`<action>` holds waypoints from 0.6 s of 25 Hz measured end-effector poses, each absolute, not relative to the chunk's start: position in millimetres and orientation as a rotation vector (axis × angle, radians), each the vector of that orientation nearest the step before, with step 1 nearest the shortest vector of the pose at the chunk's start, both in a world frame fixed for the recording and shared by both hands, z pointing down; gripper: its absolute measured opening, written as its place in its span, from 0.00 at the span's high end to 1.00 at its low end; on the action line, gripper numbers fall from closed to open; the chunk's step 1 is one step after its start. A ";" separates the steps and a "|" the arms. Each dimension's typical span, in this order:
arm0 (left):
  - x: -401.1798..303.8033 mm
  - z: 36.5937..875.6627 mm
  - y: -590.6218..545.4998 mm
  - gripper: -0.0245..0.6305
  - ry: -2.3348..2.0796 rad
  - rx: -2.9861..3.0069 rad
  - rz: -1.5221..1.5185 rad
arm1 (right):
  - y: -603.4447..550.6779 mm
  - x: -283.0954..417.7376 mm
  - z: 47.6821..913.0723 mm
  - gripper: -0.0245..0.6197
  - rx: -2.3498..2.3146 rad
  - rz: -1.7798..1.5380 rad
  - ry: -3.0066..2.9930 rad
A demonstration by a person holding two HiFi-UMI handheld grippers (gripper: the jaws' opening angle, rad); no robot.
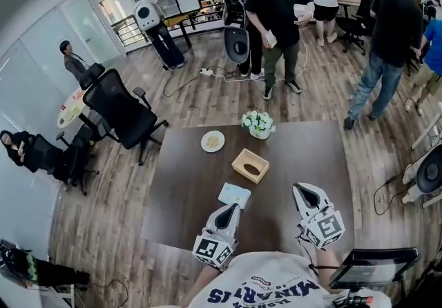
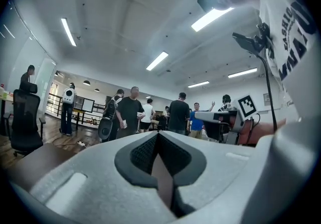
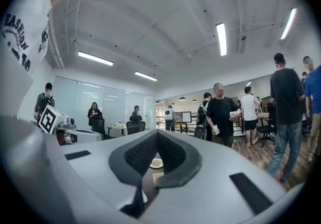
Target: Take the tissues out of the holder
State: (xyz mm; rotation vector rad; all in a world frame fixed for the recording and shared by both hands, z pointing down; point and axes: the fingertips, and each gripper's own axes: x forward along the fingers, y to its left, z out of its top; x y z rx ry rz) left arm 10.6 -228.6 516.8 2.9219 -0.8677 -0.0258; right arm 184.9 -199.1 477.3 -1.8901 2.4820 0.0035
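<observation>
The wooden tissue holder (image 1: 250,165) stands near the middle of the dark table (image 1: 186,196), its oval slot facing up and dark. A flat pale tissue pack (image 1: 234,195) lies on the table just in front of it. My left gripper (image 1: 228,208) is near the front edge, its tip close behind the pack and not touching it. In the left gripper view the left gripper (image 2: 158,135) is shut with nothing in it. My right gripper (image 1: 302,189) hovers to the right of the holder. In the right gripper view the right gripper (image 3: 157,133) is also shut and empty.
A small plate (image 1: 213,141) and a pot of white flowers (image 1: 258,123) sit at the table's far side. Several people stand beyond the far edge. Black office chairs (image 1: 121,110) are at the left. A dark screen (image 1: 376,265) is at my lower right.
</observation>
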 end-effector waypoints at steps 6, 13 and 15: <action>13.4 524.3 -224.6 0.96 -0.840 2.936 -0.020 | -196.3 183.7 488.0 0.95 -1.963 0.028 2.481; 10.2 515.4 -222.6 0.96 -0.851 2.915 -0.022 | -198.7 174.9 479.7 0.95 -1.957 0.028 2.528; 8.1 516.8 -220.8 0.96 -0.857 2.913 -0.019 | -198.4 172.4 480.2 0.95 -1.950 0.031 2.538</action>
